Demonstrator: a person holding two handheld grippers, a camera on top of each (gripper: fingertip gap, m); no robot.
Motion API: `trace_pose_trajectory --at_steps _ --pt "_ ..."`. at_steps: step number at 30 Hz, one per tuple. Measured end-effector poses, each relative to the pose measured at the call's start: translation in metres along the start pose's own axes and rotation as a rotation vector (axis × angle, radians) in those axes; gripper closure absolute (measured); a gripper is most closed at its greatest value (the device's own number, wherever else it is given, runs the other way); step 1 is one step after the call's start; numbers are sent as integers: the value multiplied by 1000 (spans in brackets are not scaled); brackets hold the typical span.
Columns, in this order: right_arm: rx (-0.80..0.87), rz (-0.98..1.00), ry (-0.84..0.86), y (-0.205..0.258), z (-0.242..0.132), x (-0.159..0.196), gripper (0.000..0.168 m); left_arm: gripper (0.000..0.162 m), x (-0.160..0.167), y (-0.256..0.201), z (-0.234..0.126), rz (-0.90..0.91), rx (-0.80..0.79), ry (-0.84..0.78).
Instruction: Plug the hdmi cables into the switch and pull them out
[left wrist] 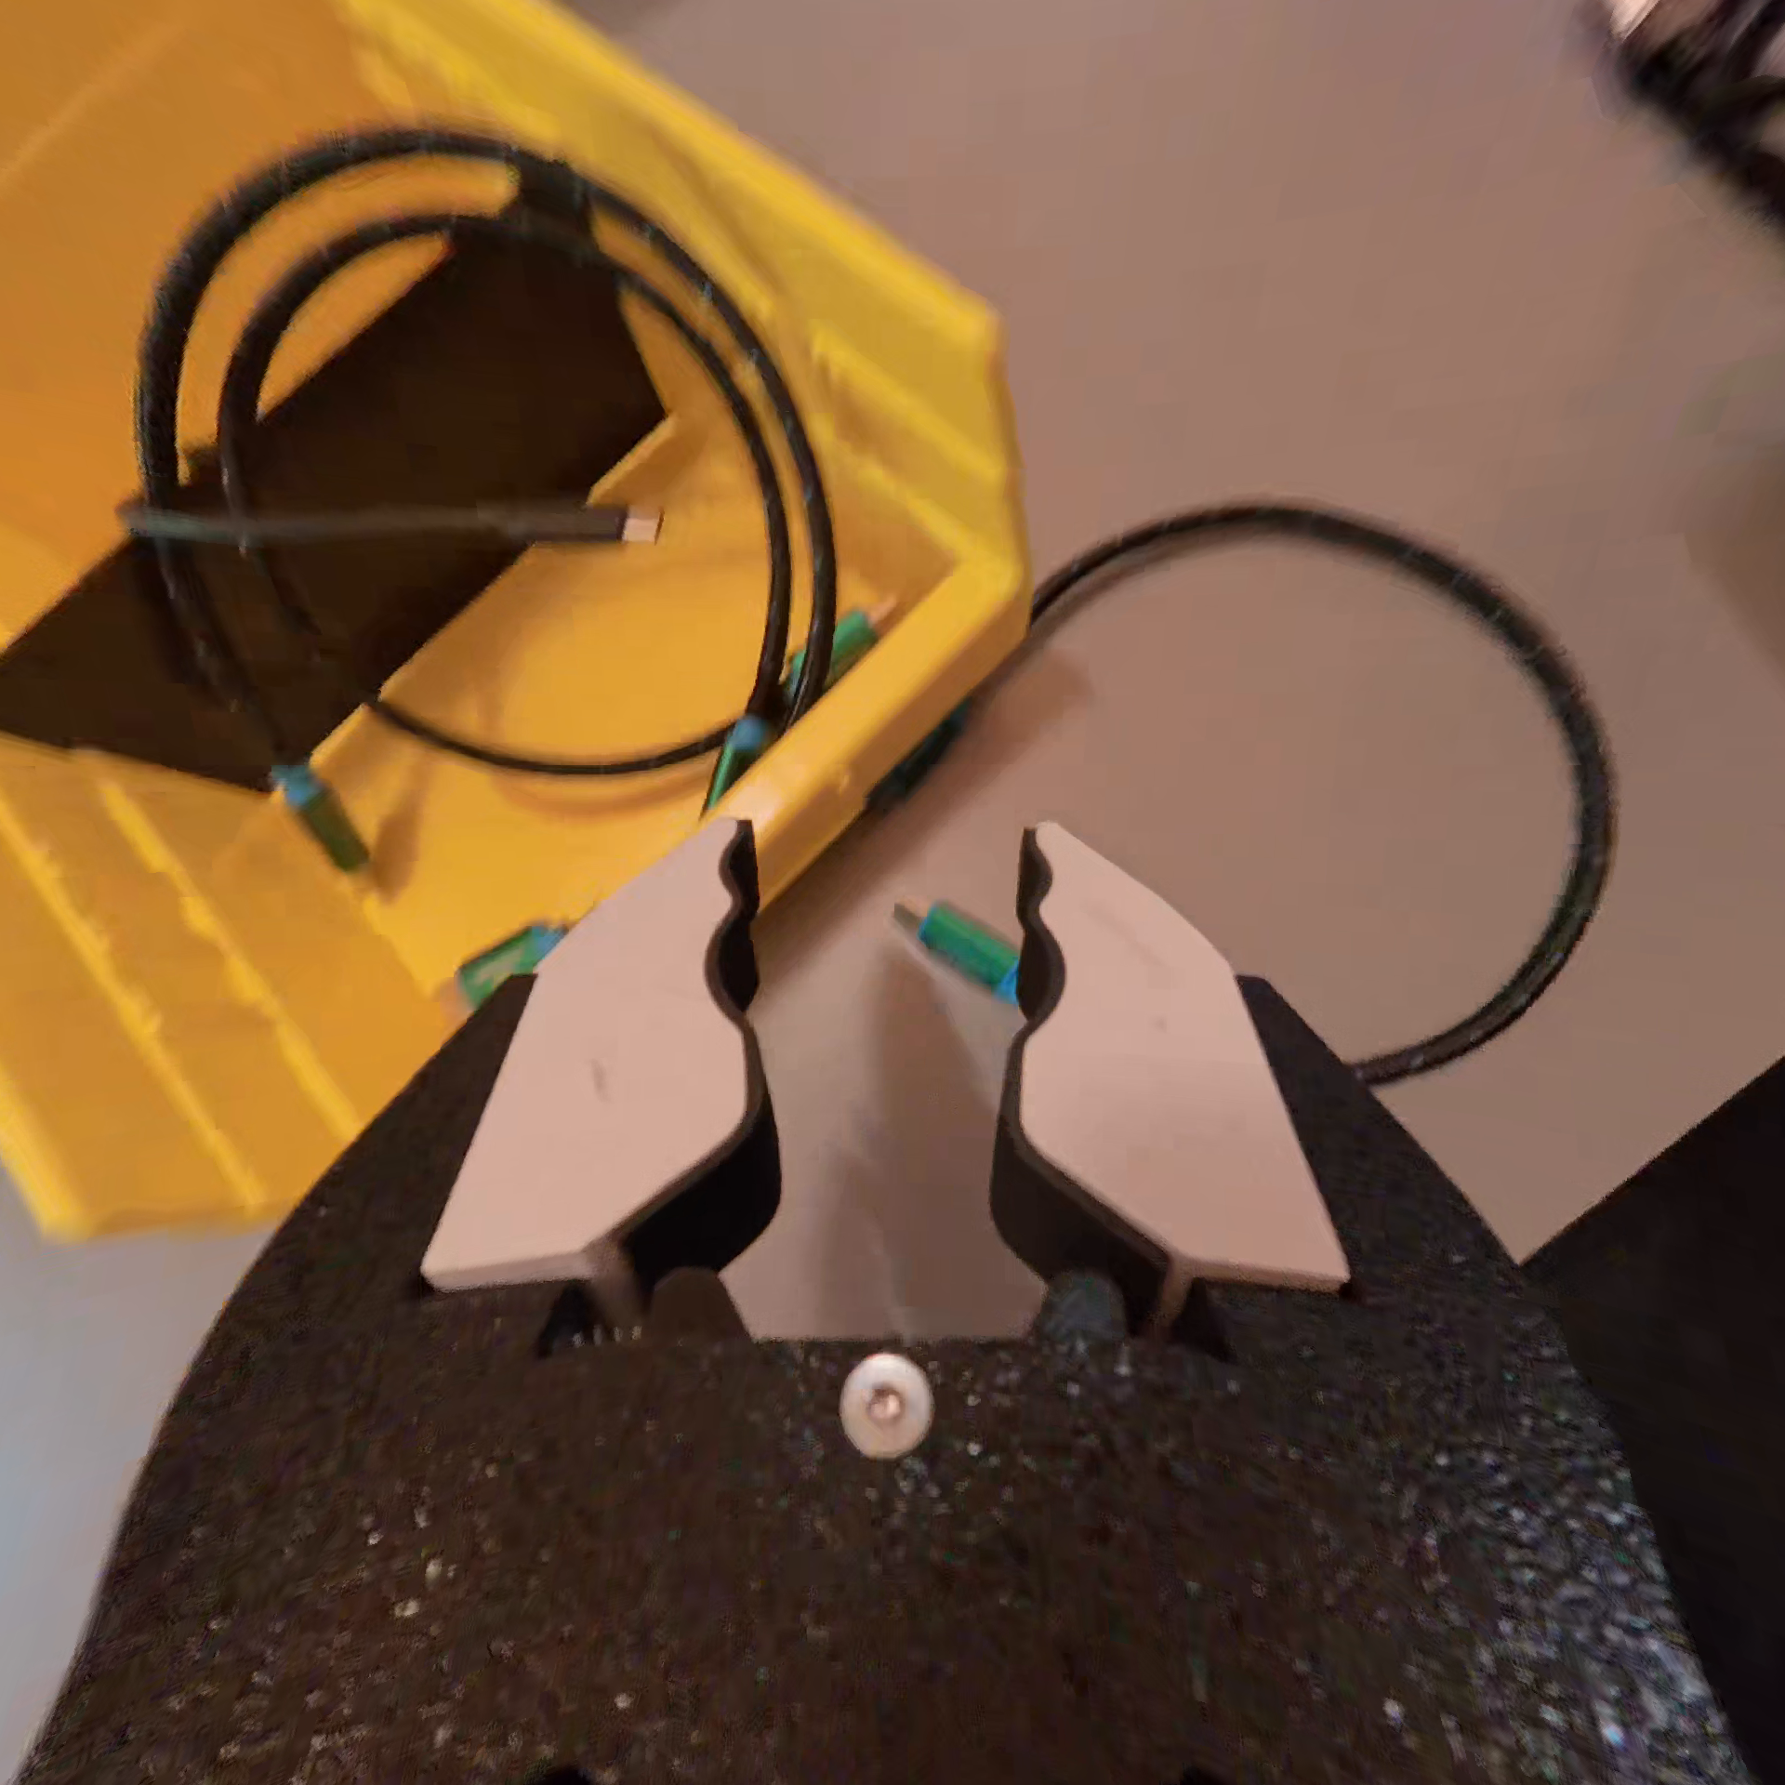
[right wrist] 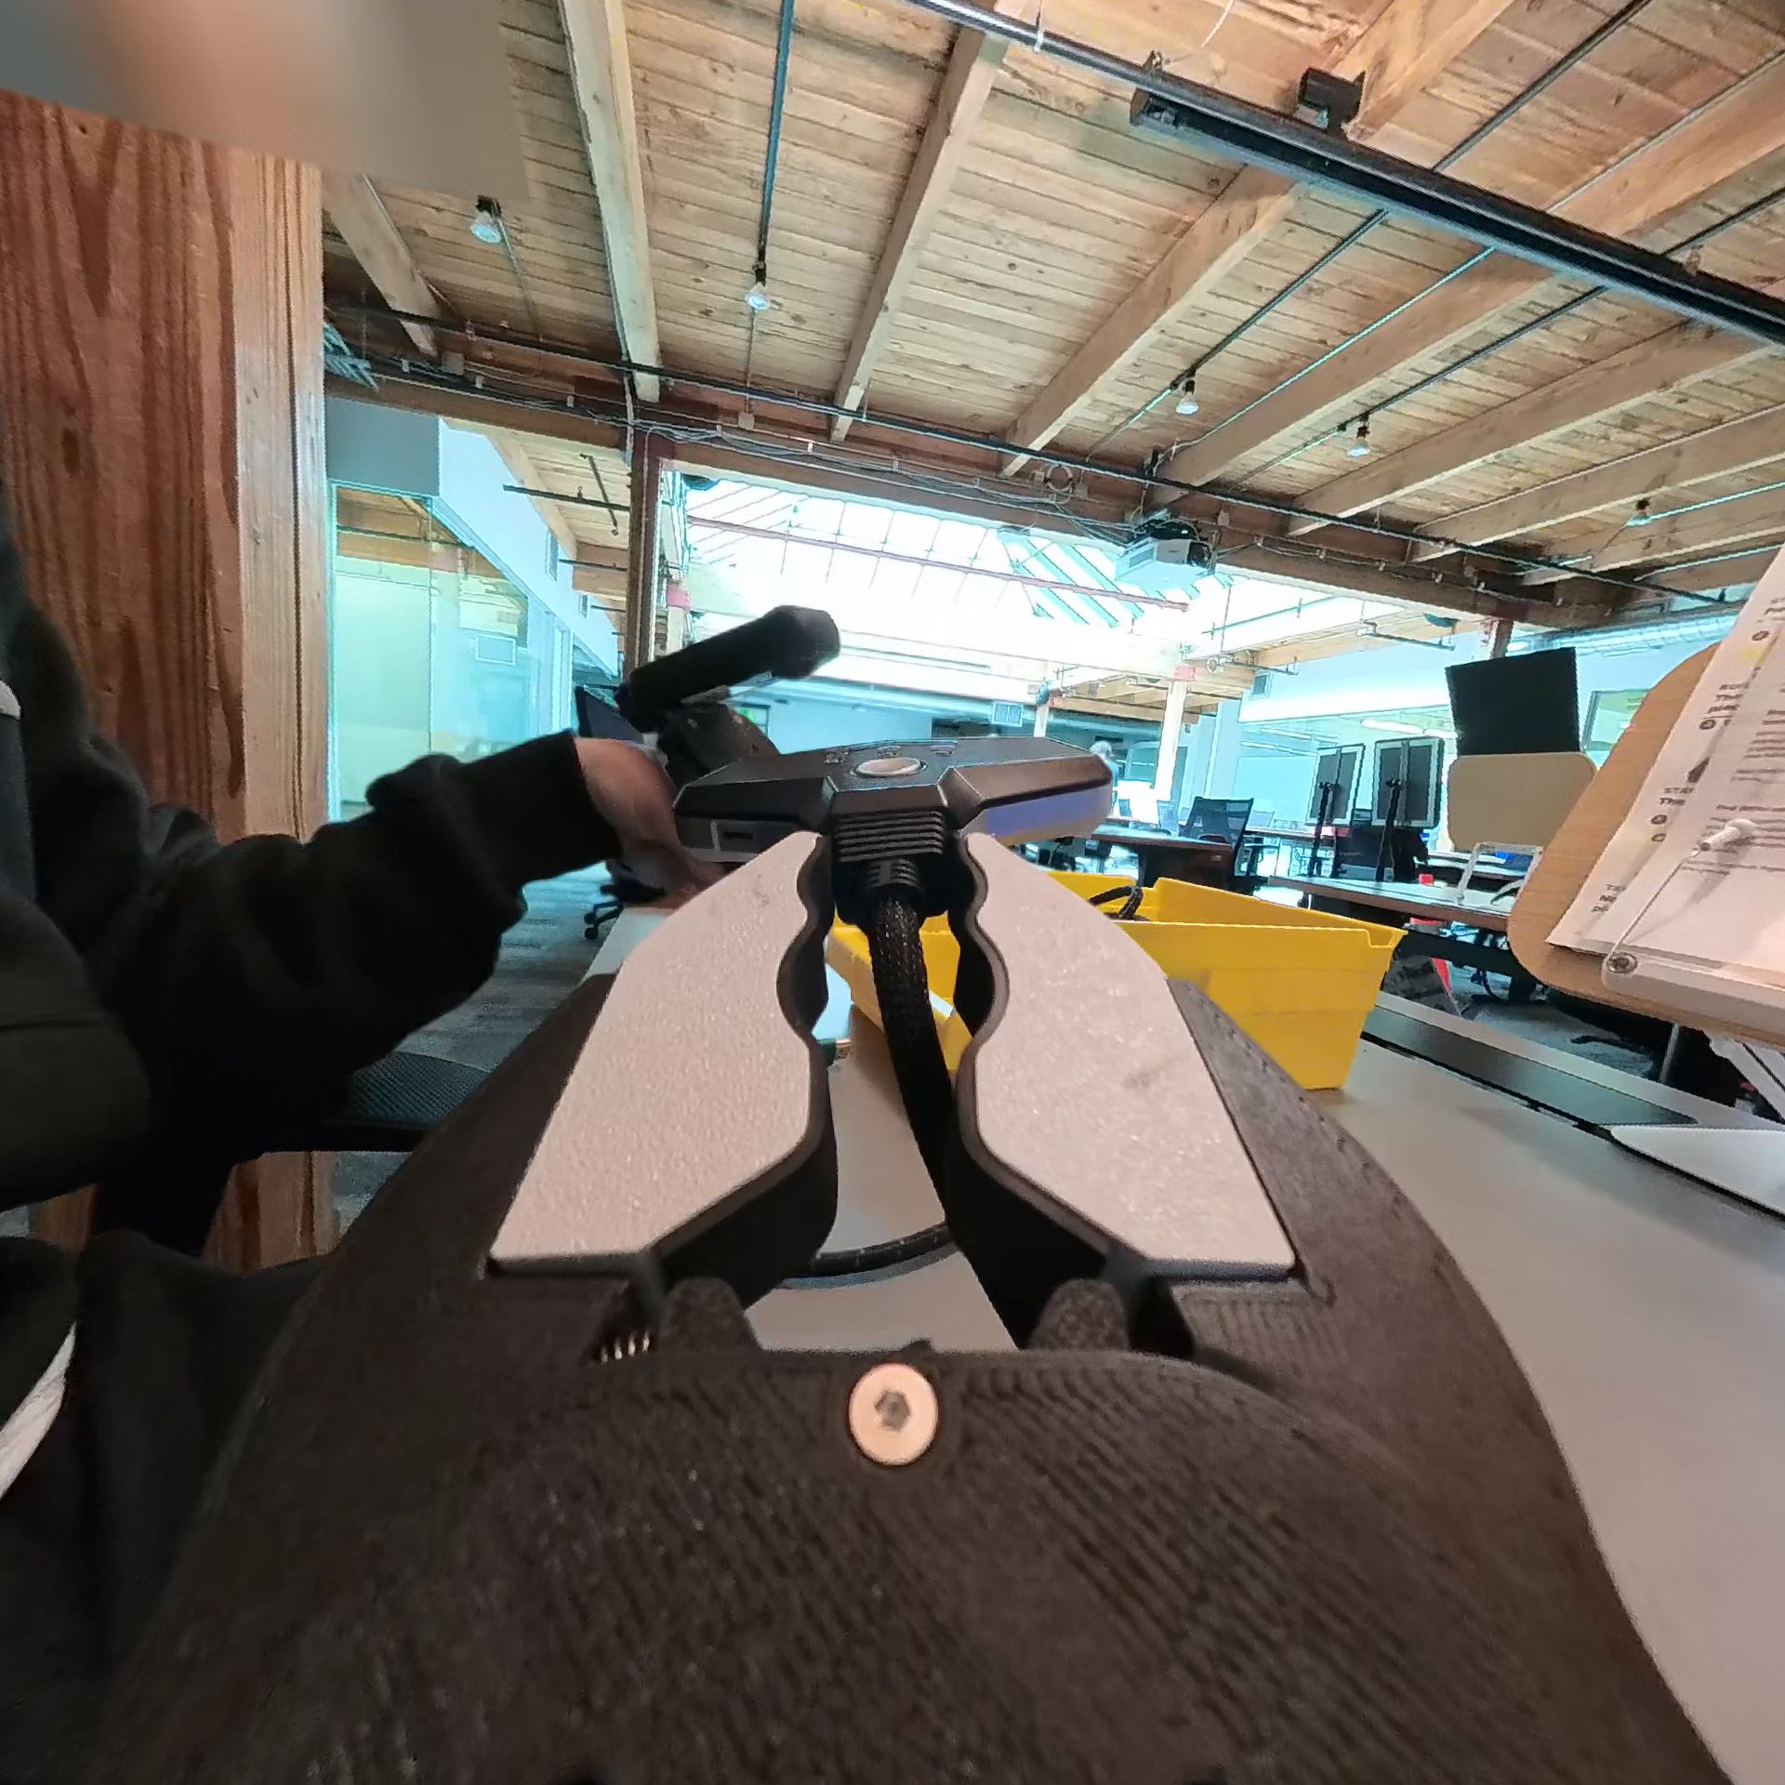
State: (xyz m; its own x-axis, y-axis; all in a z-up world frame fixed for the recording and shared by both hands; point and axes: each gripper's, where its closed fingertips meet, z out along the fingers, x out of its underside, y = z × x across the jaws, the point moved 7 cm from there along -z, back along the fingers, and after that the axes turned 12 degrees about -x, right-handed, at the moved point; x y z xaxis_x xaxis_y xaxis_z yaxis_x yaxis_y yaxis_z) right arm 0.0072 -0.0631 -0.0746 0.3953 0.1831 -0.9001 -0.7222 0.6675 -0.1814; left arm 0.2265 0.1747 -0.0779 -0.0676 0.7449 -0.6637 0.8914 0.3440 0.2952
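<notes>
In the left wrist view my left gripper (left wrist: 889, 869) is open and empty, pointing down at the table. A green HDMI plug (left wrist: 961, 945) on a black cable (left wrist: 1507, 676) lies on the table just past the right finger. A yellow bin (left wrist: 898, 319) to the left holds several more black cables with green plugs (left wrist: 328, 821). In the right wrist view my right gripper (right wrist: 889, 869) is shut on the ribbed strain relief (right wrist: 889, 840) of the black HDMI switch (right wrist: 898, 782), held up above the table. Its braided lead (right wrist: 903, 1014) hangs back between the fingers.
In the right wrist view a person's dark sleeve (right wrist: 386, 898) reaches in from the left, holding the other gripper's handle (right wrist: 734, 647). The yellow bin (right wrist: 1275, 976) stands on the grey table (right wrist: 1594, 1304). A wooden stand with papers (right wrist: 1681, 850) is at the right.
</notes>
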Motion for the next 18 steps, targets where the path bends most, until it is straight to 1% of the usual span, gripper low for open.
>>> trace_pose_trajectory --at_steps 2,5,7,10,12,14,16,18 --pt "-4 3 -1 0 0 0 146 112 10 1 -2 12 -16 112" --pt "-7 -3 -10 1 -1 -1 146 114 17 -15 2 -18 128 203" --pt "-8 -6 -10 1 -1 -1 146 116 21 -24 9 -29 175 256" --pt "-16 -14 -9 3 -1 -1 146 116 30 -29 20 -23 141 375" --pt "-18 -14 -13 3 -1 -1 146 116 34 -35 25 -13 132 427" --pt "-22 -9 -12 2 -1 -1 146 117 31 -39 29 -9 104 423" --pt "-24 -5 -10 2 -1 -1 146 124 26 -44 32 11 109 402" --pt "-22 -3 -11 2 -1 -1 146 133 18 -55 35 114 150 321"
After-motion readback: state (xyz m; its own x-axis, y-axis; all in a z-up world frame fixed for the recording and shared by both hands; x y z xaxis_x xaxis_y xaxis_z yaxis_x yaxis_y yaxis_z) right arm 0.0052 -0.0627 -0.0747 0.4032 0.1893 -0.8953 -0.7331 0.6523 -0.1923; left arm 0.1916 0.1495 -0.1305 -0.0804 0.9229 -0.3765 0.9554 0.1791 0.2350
